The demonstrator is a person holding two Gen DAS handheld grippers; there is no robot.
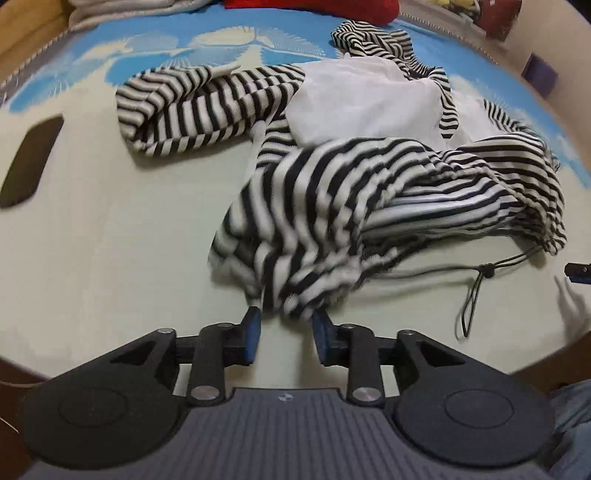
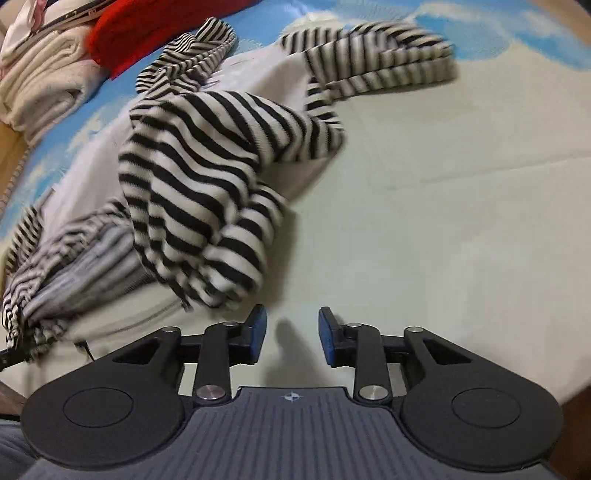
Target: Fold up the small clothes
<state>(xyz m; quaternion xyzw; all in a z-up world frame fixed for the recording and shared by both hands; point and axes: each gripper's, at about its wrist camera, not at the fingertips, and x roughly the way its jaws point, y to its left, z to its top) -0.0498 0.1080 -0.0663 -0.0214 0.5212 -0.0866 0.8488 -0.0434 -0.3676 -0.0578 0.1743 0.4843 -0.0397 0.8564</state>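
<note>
A black-and-white striped garment lies crumpled on the pale sheet, with its white lining showing and one sleeve spread to the left. A drawstring cord trails from its right side. My left gripper is open, and the garment's near corner rests loosely at its fingertips without being pinched. In the right wrist view the same garment is heaped to the upper left. My right gripper is open over bare sheet, with nothing between its fingers and the nearest fold just left of it.
A blue-and-white patterned blanket covers the far part of the bed. A red cloth and folded cream towels lie at the back. A dark patch marks the sheet at the left. Bare sheet lies right of the garment.
</note>
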